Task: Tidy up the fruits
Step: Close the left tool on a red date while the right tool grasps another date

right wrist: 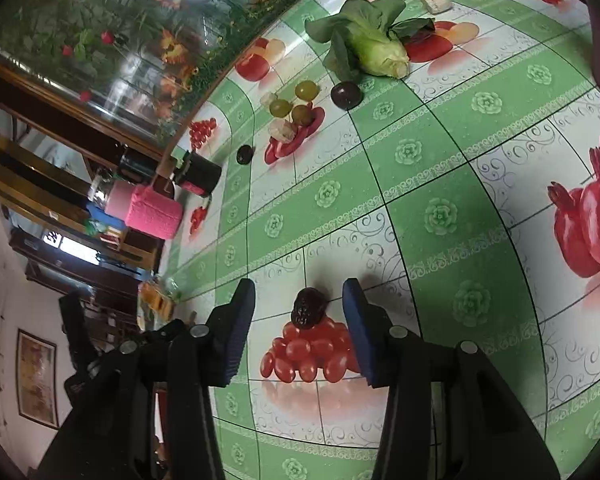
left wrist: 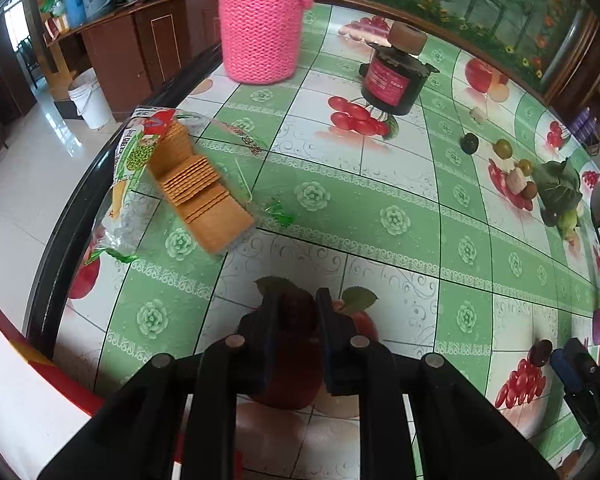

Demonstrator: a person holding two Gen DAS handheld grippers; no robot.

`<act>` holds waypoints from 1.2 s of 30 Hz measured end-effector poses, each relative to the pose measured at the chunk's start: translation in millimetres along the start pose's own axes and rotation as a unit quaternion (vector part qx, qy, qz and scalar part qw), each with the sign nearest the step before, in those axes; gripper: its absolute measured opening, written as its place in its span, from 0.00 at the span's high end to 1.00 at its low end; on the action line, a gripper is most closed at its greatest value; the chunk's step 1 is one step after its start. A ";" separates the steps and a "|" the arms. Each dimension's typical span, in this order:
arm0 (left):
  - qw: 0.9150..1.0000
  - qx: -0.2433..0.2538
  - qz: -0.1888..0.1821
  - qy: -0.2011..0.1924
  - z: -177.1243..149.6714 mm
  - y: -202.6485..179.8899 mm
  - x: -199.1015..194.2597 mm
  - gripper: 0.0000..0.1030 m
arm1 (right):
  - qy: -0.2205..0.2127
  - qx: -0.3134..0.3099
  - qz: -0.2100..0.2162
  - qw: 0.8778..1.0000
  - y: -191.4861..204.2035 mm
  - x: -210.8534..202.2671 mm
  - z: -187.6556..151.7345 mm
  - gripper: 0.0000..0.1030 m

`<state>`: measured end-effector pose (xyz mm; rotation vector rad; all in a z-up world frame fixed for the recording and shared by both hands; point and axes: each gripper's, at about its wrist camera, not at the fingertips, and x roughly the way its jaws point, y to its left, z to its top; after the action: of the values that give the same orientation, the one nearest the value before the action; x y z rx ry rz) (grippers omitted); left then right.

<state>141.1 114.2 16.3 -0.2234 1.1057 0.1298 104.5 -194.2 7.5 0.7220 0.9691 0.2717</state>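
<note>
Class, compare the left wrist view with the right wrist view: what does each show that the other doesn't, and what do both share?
Left wrist only: the left gripper shut on a dark red fruit, and an open cracker packet. Right wrist only: a printed pomegranate, and the open right gripper straddling a wrinkled dark fruit. Both: the pink knitted cup, black jar, green grapes and leafy vegetable.

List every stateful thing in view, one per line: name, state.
Left tool: shut on a dark red fruit.
Right tool: open, astride a wrinkled dark date lying on the table.
Cracker bag: torn open, crackers spilling out.
Pink-sleeved bottle: upright.
Leafy vegetable: lying flat.
</note>
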 end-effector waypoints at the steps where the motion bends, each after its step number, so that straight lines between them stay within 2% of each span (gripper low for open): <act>1: 1.000 -0.002 -0.004 0.000 0.1 0.9 -0.1 0.84 | 0.005 -0.002 -0.010 1.000 2.2 1.9 -1.4 0.54; 9: 1.000 -0.010 -0.027 0.006 -1.5 3.4 -1.2 0.84 | -0.010 -0.063 -0.094 0.994 22.5 11.1 -13.0 0.54; 13: 0.999 -0.007 -0.038 0.009 -6.1 -1.7 -2.6 0.84 | -0.026 -0.120 -0.151 0.981 38.2 17.9 -23.1 0.54; 15: 0.999 -0.006 -0.042 0.011 -9.1 -4.2 -3.5 0.84 | -0.039 -0.158 -0.193 0.968 46.9 24.1 -29.7 0.58; 18: 0.999 -0.008 -0.051 0.014 -14.2 -7.3 -5.4 0.84 | -0.066 -0.220 -0.266 0.936 56.8 35.7 -39.6 0.76; 19: 0.999 -0.005 -0.052 0.015 -17.0 -9.5 -6.4 0.84 | -0.073 -0.234 -0.275 0.930 59.2 37.8 -41.9 0.76; 24: 0.997 0.006 -0.070 0.021 -36.5 -20.2 -17.1 0.84 | -0.068 -0.216 -0.259 0.939 49.7 31.4 -32.6 0.77; 26: 0.997 0.014 -0.079 0.016 -47.1 -25.1 -27.0 0.84 | -0.059 -0.195 -0.238 0.950 45.8 26.8 -27.9 0.77; 29: 0.995 0.035 -0.091 0.000 -65.5 -32.2 -47.8 0.84 | -0.044 -0.146 -0.174 0.973 38.4 12.6 -22.4 0.76; 31: 0.994 0.049 -0.101 -0.018 -80.4 -34.2 -67.1 0.84 | -0.047 -0.120 -0.135 0.982 35.3 -3.3 -22.3 0.76; 34: 0.989 0.074 -0.110 -0.060 -107.5 -33.8 -101.5 0.84 | -0.062 -0.102 -0.072 0.990 37.2 -29.5 -30.3 0.76; 36: 0.985 0.092 -0.113 -0.091 -127.6 -30.9 -124.7 0.84 | -0.082 -0.113 -0.032 0.990 44.9 -44.5 -39.0 0.76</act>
<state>-18.7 54.1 76.7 -0.1670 0.8981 -0.1511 52.1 -167.0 52.5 0.4964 0.7891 0.2569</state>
